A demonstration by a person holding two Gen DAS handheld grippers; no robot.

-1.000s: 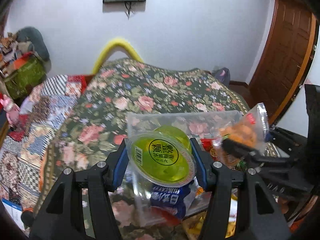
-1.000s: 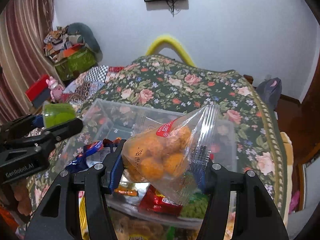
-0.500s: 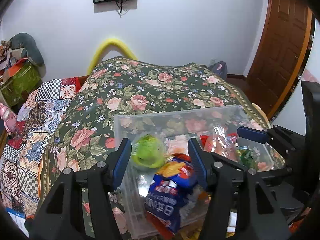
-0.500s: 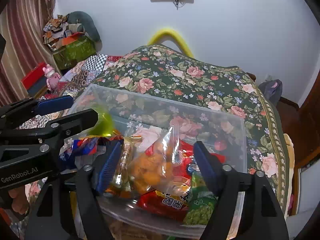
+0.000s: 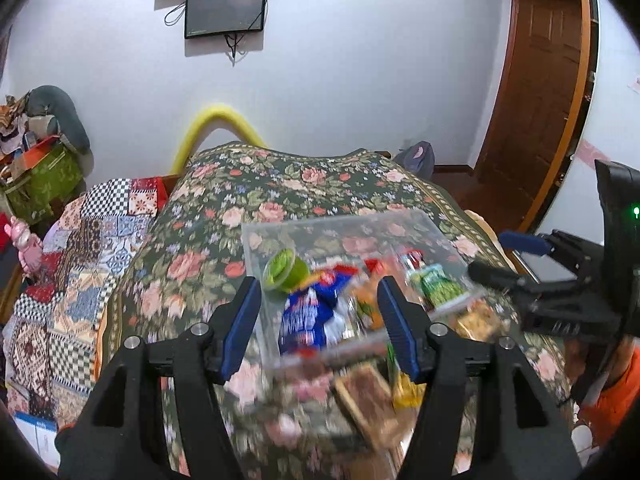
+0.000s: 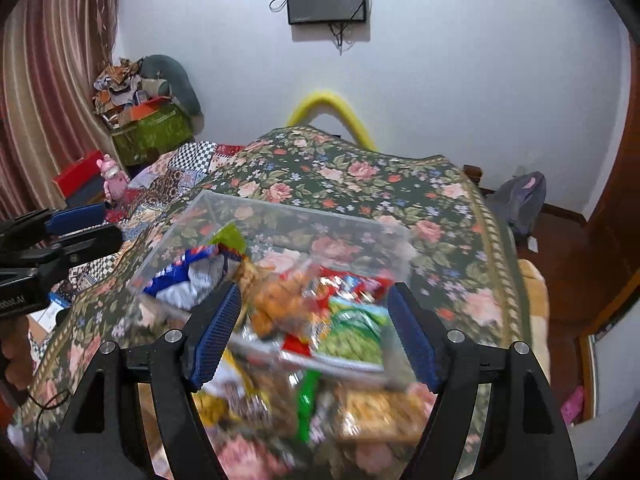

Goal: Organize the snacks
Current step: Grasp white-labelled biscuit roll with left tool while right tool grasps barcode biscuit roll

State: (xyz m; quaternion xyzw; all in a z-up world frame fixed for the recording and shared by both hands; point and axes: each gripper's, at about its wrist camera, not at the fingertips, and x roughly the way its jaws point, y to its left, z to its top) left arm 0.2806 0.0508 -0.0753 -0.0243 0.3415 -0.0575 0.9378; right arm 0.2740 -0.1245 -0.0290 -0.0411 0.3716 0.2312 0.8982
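Left wrist: clear bin [image 5: 256, 248] holds green jelly cup [image 5: 286, 271] and snack packets [image 5: 306, 314].

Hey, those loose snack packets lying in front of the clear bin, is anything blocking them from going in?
Nothing visible does. The clear bin is open-topped, no lid in view, and the loose packets lie just before its near wall. Snacks already inside, like the green jelly cup and orange puff bag, fill its near part.

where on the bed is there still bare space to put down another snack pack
Free: the floral bedspread beyond the clear bin, toward the yellow arch, and the strip between the bin and the patchwork quilt. Crowded: inside the bin, and the near side with loose packets in front of it.
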